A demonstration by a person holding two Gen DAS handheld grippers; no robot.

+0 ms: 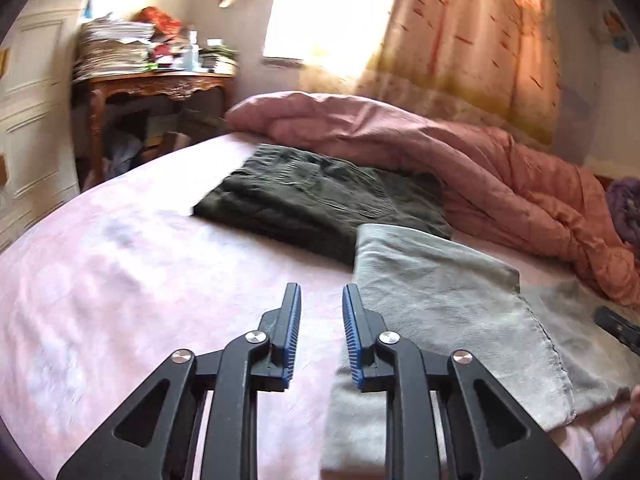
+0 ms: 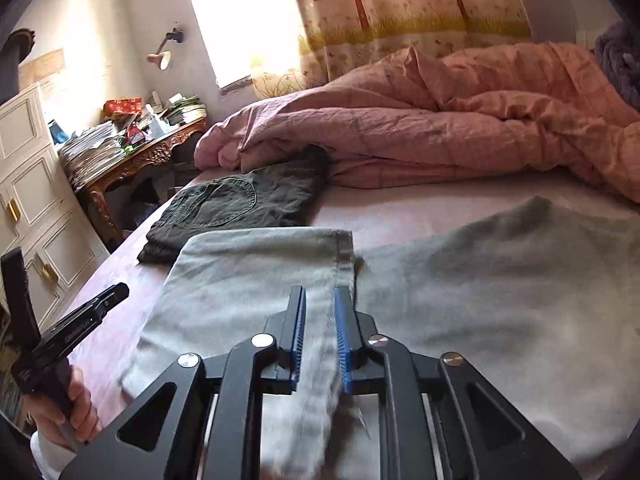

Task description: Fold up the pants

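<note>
Light grey pants lie on the pink bed sheet, with the leg end folded over the rest; they also fill the right wrist view. My left gripper is open and empty, just above the sheet at the left edge of the grey pants. My right gripper hovers over the hem of the folded leg; its jaws stand a little apart with a blurred strip of grey cloth between them. The left gripper shows at the left of the right wrist view, held in a hand.
Folded dark green pants lie farther up the bed, also in the right wrist view. A bunched pink duvet runs along the far side. A cluttered wooden side table and white cabinet doors stand left of the bed.
</note>
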